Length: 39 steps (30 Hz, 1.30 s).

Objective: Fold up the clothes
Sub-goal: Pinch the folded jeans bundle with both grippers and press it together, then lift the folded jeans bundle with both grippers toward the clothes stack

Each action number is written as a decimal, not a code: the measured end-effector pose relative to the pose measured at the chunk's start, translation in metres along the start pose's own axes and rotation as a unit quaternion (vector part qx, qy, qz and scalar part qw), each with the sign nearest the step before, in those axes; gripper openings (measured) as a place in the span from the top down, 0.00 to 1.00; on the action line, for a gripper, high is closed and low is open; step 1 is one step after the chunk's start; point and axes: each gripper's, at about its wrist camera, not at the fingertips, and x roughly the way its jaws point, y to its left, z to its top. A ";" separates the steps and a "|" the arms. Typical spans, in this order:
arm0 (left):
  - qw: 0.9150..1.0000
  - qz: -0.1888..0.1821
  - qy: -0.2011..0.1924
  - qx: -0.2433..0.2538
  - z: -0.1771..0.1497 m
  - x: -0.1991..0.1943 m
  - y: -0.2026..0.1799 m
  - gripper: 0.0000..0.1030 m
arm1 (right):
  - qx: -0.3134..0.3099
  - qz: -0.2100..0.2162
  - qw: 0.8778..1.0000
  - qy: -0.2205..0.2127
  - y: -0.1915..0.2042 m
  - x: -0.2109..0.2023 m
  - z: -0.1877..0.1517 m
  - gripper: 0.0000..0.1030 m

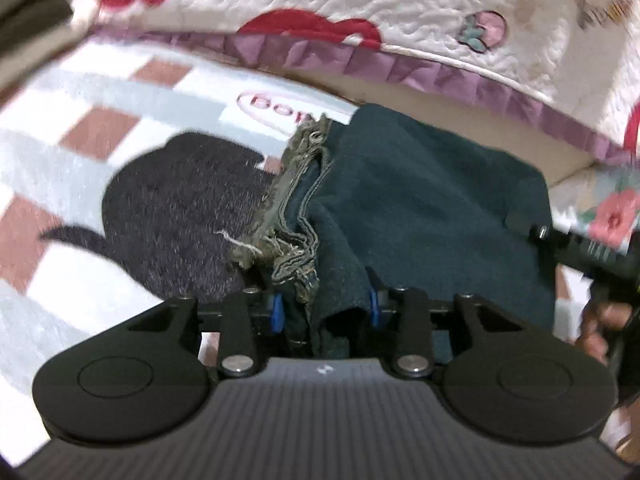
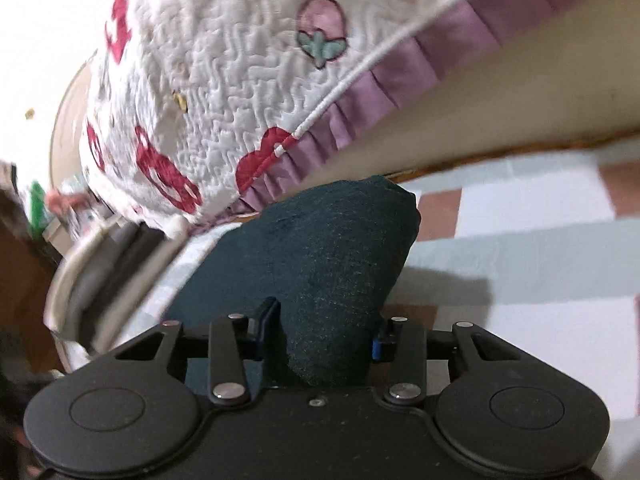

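A dark teal denim garment (image 1: 420, 208) with frayed olive hems (image 1: 292, 200) hangs lifted over a checkered mat. My left gripper (image 1: 326, 306) is shut on its bunched edge, cloth filling the gap between the blue pads (image 1: 277, 310). In the right wrist view the same garment (image 2: 340, 248) bulges forward, and my right gripper (image 2: 322, 336) is shut on a thick fold of it. The right gripper (image 1: 592, 252) also shows at the far right of the left wrist view, held by a hand (image 1: 600, 328).
A white quilted bedspread (image 1: 360, 4) with red shapes and a purple ruffle (image 1: 400, 68) hangs along the bed side behind the garment. The pink, grey and white checkered mat (image 2: 540, 248) covers the floor. The garment's dark shadow (image 1: 180, 208) falls on the mat.
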 end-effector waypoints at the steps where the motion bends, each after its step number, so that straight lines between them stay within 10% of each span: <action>1: 1.000 -0.006 0.012 -0.020 0.004 0.001 0.005 0.63 | -0.007 -0.009 1.000 0.000 0.002 0.001 -0.001 0.54; 7: 0.987 -0.048 0.063 -0.140 0.004 0.007 0.038 0.42 | 0.083 0.006 0.996 0.021 -0.024 0.009 0.002 0.49; 17: 0.990 -0.084 -0.001 -0.115 -0.027 0.018 0.027 0.26 | 0.186 0.057 0.978 0.077 -0.042 0.010 -0.016 0.31; 25: 0.994 -0.098 -0.006 -0.054 -0.017 0.018 0.018 0.49 | 0.206 0.079 0.973 0.074 -0.034 0.014 -0.028 0.17; 30: 0.996 -0.089 -0.024 0.009 -0.018 0.008 0.007 0.60 | 0.094 0.038 0.994 0.042 0.004 0.003 -0.016 0.59; 39: 0.983 -0.180 -0.020 -0.013 -0.020 -0.025 0.015 0.65 | -0.017 0.013 1.000 -0.007 0.088 -0.061 0.018 0.63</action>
